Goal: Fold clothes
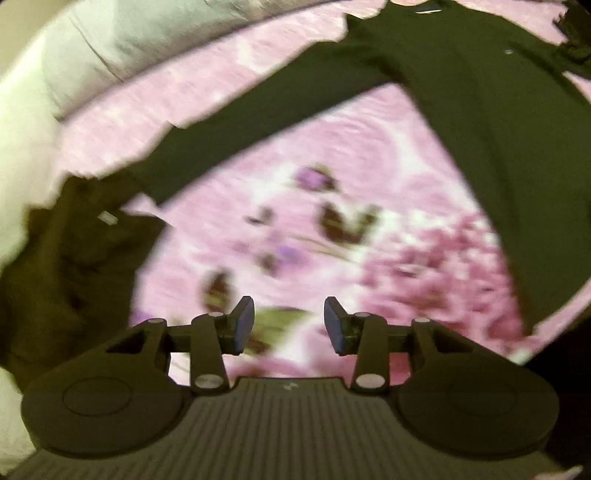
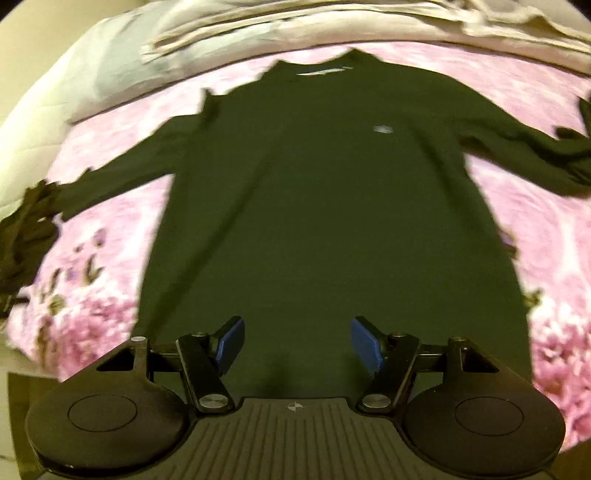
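A dark green long-sleeved shirt point(image 2: 325, 206) lies flat and face up on a pink floral bedspread point(image 2: 110, 155), sleeves spread to both sides, collar at the far end. My right gripper point(image 2: 297, 343) hovers open over the shirt's hem, nothing between its blue pads. In the left wrist view the shirt point(image 1: 487, 122) fills the upper right, and its sleeve point(image 1: 236, 129) runs down to the left. My left gripper point(image 1: 289, 325) is open above the bare bedspread point(image 1: 303, 206), left of the shirt's body and below the sleeve.
A dark crumpled garment point(image 1: 70, 266) sits at the left sleeve's end, seen also as a dark heap point(image 2: 26, 229). More dark clothing point(image 2: 576, 147) lies by the right sleeve. Pale bedding point(image 2: 258, 22) is bunched along the far side of the bed.
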Available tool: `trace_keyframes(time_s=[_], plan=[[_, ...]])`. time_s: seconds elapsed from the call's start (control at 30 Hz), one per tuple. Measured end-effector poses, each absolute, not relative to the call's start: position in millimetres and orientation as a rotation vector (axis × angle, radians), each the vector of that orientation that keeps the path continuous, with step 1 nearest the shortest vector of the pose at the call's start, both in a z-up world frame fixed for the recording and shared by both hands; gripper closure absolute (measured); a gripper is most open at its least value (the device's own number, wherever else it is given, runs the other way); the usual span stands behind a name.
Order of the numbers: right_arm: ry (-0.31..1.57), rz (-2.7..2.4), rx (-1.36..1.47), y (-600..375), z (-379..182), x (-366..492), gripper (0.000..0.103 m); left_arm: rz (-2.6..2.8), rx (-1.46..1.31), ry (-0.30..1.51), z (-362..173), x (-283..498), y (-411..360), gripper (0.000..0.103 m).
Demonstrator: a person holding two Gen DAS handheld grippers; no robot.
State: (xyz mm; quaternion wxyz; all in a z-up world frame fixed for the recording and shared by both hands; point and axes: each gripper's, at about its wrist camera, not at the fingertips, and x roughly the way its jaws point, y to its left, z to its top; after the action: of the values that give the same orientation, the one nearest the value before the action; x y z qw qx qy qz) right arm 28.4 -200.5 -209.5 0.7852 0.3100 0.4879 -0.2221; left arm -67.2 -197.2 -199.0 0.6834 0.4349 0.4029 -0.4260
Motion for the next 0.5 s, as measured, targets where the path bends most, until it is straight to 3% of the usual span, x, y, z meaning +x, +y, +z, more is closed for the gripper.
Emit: trace_keyframes(time_s=[0.17, 0.27, 0.5], plan=[[1.034, -0.394, 0.665, -182, -207, 66, 0.035, -0.911, 1.037, 0.794, -191, -39, -202, 0.066], [1.037, -0.391, 0.646, -173, -204, 86, 0.035, -0.923, 1.221, 0.628, -201, -36, -211, 0.064], [1.045, -0.386, 0.603, -151, -197, 132, 0.033, -1.058, 1.608, 0.339, -268, 7, -226, 0.068]])
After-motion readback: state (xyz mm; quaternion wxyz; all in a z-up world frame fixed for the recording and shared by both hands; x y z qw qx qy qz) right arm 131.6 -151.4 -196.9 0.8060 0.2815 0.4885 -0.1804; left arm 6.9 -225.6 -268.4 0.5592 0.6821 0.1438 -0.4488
